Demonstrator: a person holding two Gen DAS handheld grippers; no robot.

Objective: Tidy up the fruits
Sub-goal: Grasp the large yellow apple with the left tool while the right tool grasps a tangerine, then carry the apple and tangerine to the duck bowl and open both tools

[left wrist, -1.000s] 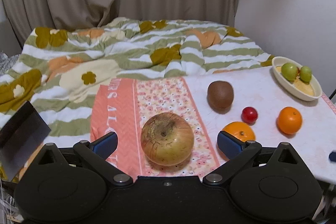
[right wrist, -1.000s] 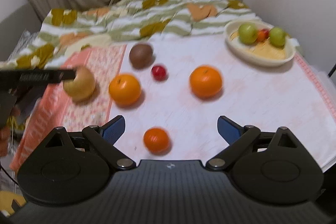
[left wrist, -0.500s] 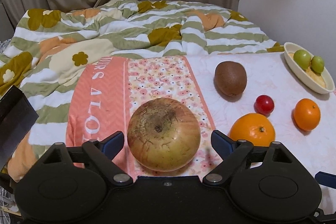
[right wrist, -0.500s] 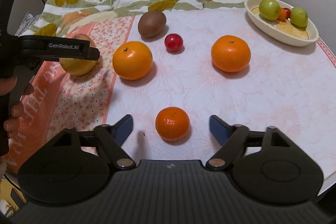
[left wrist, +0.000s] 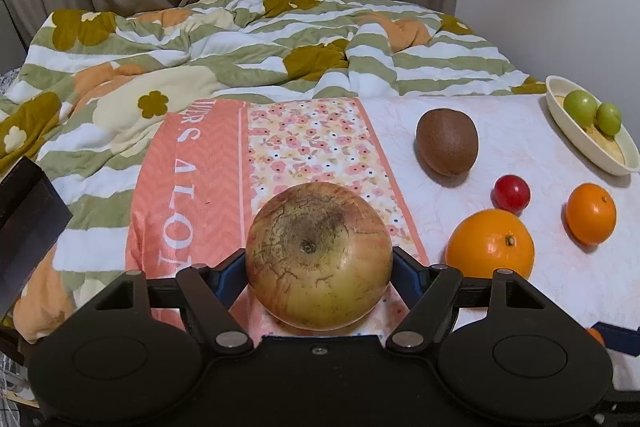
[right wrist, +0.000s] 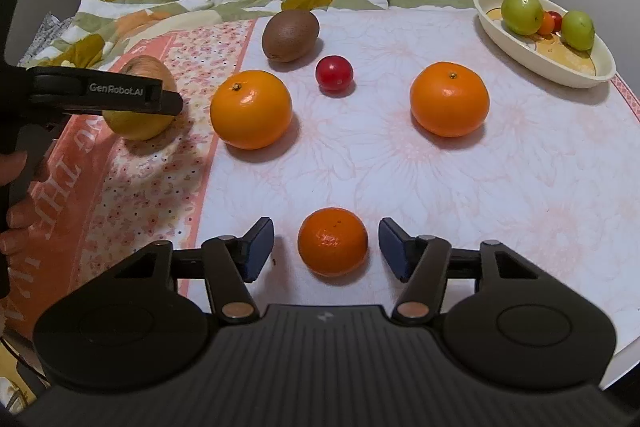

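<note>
Bedding: a striped green, white and orange quilt with flower shapes (left wrist: 248, 43) lies rumpled behind the work surface.
Work surface: a white cloth with a faint flower print (right wrist: 460, 179), with a salmon and floral patterned towel (left wrist: 200, 163) laid along its left part.
Bowl: an oval cream dish (right wrist: 532, 61) at the far right corner holds two green round fruits (right wrist: 522, 13) with small orange and red fruits between them.
Apple: a large yellow-brown russeted apple (left wrist: 318, 255) rests on the towel, stem pit facing the left wrist camera.
Left gripper (left wrist: 318, 269): jaws have just been closing; the blue pads sit against both sides of the apple, pinching it.
Large oranges: one round orange (right wrist: 251, 109) just right of the towel edge, a second orange (right wrist: 449, 99) well apart to its right.
Kiwi: a brown oval kiwi (right wrist: 291, 35) stands behind the first orange.
Small mandarin: a small orange mandarin (right wrist: 333, 241) sits near the front edge of the white cloth.
Right gripper (right wrist: 326, 249): jaws have just been closing; the mandarin lies between the blue pads with a gap on each side, not yet gripped.
Red fruit: a small glossy red ball-shaped fruit (right wrist: 334, 73) lies between the kiwi and the oranges.
Person: fingers (right wrist: 16, 195) wrap the left gripper's handle at the left edge of the right wrist view.
</note>
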